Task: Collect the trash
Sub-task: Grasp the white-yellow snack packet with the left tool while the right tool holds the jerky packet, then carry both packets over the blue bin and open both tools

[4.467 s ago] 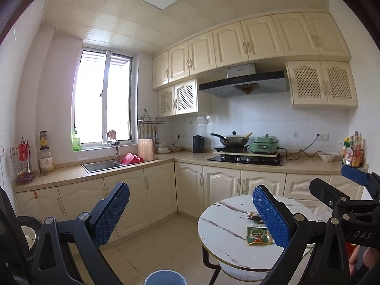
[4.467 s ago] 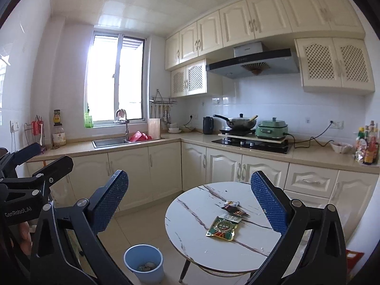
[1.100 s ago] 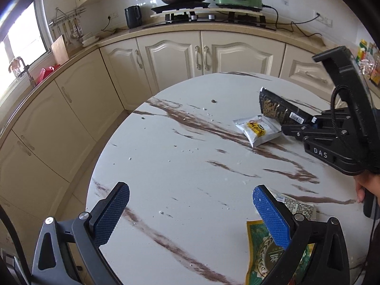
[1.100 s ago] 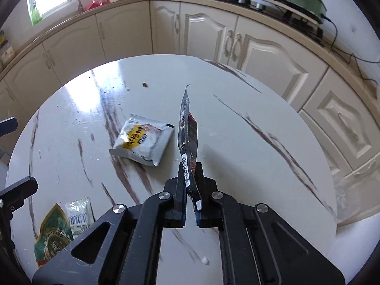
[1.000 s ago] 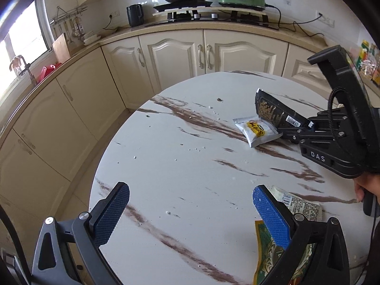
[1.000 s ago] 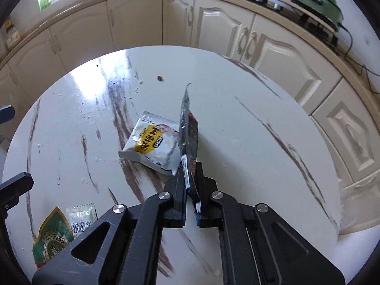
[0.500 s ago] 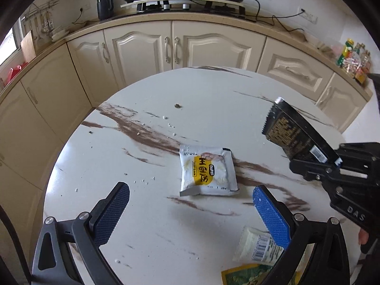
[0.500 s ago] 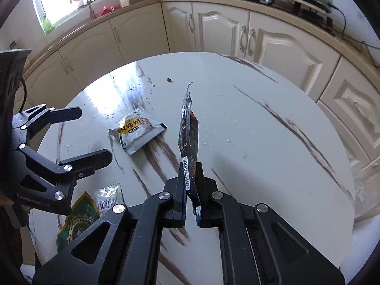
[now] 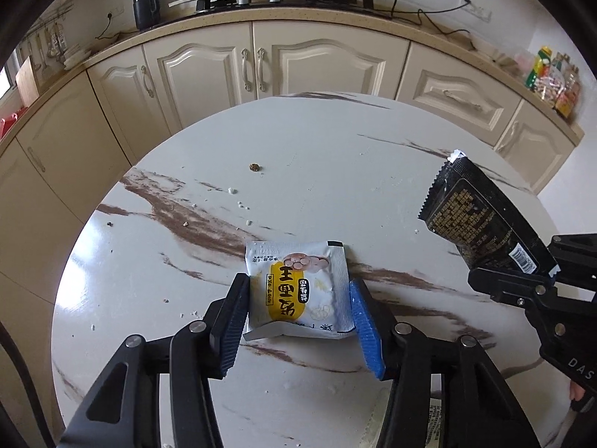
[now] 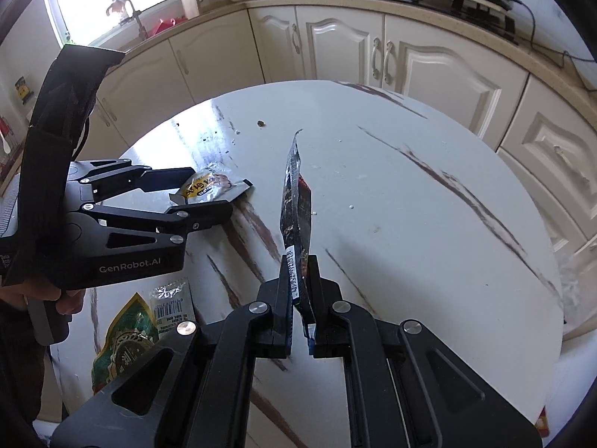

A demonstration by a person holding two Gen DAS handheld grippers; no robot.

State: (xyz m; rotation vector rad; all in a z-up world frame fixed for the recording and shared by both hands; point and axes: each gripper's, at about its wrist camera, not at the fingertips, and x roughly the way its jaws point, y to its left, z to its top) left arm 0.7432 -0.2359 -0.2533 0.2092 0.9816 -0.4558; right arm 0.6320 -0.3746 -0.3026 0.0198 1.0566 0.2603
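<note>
The left gripper (image 9: pixel 296 311) has descended and narrowed since half a second ago, its fingers now flanking the white-and-yellow packet (image 9: pixel 298 291) on the marble table (image 9: pixel 317 171); actual contact is unclear. Right of the packet, the right gripper (image 10: pixel 299 310) stays clenched on the black wrapper (image 10: pixel 296 212). The green packet (image 10: pixel 127 339) is partly hidden.

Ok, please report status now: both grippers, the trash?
Left gripper astride white packet, not shut. Right gripper clamps black wrapper. Green wrapper left on table.
</note>
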